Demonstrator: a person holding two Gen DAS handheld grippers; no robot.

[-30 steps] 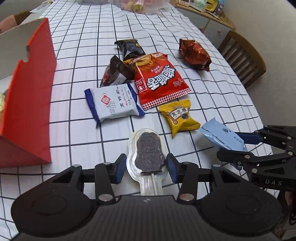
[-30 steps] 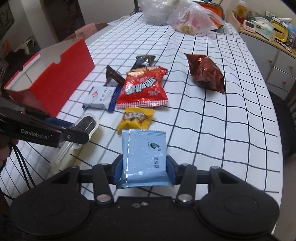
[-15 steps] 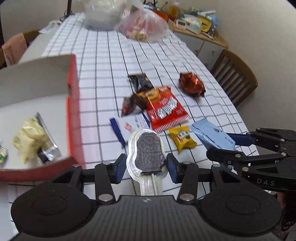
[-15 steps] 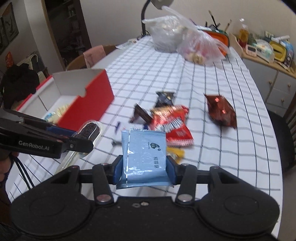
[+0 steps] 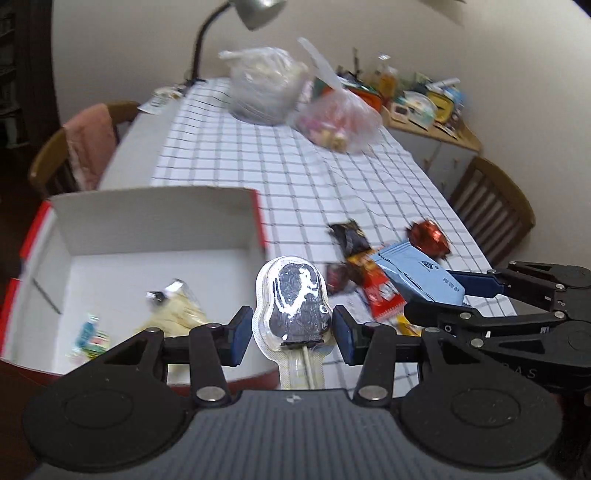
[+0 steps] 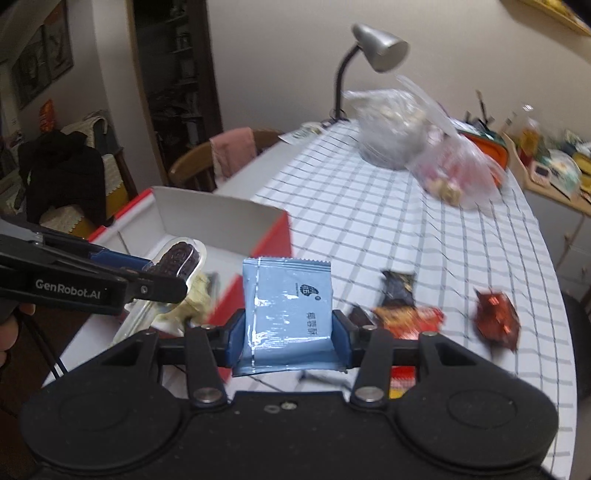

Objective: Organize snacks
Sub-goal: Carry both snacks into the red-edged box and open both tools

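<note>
My left gripper (image 5: 291,334) is shut on a chocolate lollipop in clear wrap (image 5: 293,302), held in the air over the near right corner of the open red box (image 5: 162,210). The box has a white inside and holds a yellow packet (image 5: 181,314) and a small colourful sweet (image 5: 90,336). My right gripper (image 6: 288,336) is shut on a light blue snack packet (image 6: 288,306), held above the table right of the box (image 6: 221,218). Each gripper shows in the other's view, the right one (image 5: 469,295) and the left one (image 6: 173,273).
Loose snacks lie on the checked tablecloth (image 5: 280,170): a black packet (image 5: 349,234), a red bag (image 5: 380,295), a shiny red-brown packet (image 5: 430,236). Two plastic bags (image 5: 266,88) and a lamp (image 5: 255,14) stand at the far end. Chairs (image 5: 491,206) flank the table.
Both grippers have risen with their snacks and moved left toward the red box. The box's inside has come into view under the lollipop.
</note>
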